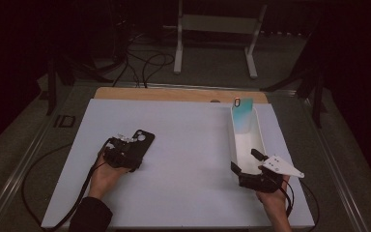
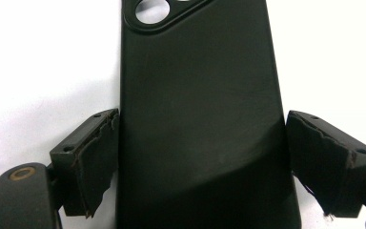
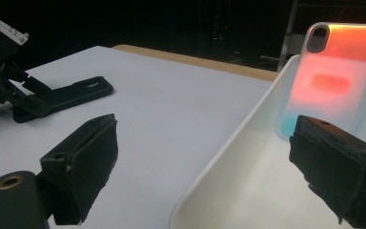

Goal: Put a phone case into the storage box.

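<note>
A black phone case (image 2: pixel 200 95) lies flat on the white table, camera cutout at its far end. My left gripper (image 2: pixel 202 157) has a pad against each long side of it near its lower end. In the high view the case (image 1: pixel 144 139) sits left of centre, with the left gripper (image 1: pixel 130 153) at its near end. My right gripper (image 1: pixel 245 160) is open astride the near left wall of a white tray (image 1: pixel 232 140), one jaw inside and one outside. A translucent orange and teal phone case (image 3: pixel 333 81) leans upright against the tray's (image 3: pixel 228 143) far end.
The white table top (image 1: pixel 183 159) spreads between the two grippers, with a wooden strip (image 1: pixel 174 94) along its far edge. Cables trail from both grippers. A white metal stand (image 1: pixel 212 43) and floor cables lie beyond the table.
</note>
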Action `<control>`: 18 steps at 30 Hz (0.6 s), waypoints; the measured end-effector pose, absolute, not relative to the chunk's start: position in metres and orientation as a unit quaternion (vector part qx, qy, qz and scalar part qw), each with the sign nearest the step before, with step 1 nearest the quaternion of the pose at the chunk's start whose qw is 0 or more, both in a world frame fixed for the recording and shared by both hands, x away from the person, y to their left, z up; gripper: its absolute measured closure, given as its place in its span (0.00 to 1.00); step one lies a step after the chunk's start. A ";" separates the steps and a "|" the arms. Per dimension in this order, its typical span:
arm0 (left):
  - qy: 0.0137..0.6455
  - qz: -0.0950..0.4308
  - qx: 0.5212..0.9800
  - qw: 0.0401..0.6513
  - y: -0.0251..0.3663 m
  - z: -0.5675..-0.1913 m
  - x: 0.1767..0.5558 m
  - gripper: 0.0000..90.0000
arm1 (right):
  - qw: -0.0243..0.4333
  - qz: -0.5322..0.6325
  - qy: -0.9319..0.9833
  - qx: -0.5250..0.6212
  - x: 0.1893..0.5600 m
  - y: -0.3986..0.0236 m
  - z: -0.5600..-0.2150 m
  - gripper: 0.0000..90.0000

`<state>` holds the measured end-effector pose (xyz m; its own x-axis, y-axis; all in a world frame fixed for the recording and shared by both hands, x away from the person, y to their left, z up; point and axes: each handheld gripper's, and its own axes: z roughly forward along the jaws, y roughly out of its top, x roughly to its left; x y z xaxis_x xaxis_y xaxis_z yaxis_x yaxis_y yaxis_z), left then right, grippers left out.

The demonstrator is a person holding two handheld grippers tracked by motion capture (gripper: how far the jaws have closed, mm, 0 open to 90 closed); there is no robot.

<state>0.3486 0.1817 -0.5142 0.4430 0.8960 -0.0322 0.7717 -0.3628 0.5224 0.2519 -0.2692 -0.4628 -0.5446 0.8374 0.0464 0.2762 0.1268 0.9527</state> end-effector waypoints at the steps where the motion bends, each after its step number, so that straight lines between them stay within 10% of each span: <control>1: 0.511 0.130 0.815 0.239 0.182 -0.514 0.349 0.17 | 0.265 0.529 0.702 0.397 0.252 -0.269 -0.463 0.10; 18: 0.508 0.173 0.795 0.282 0.184 -0.489 0.338 0.17 | 0.226 0.516 0.725 0.397 0.264 -0.262 -0.449 0.10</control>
<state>0.3380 0.1839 -0.4887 0.4245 0.9054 -0.0111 0.7096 -0.3251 0.6252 0.2641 -0.2621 -0.4492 -0.5828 0.8084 0.0829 0.3428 0.1521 0.9270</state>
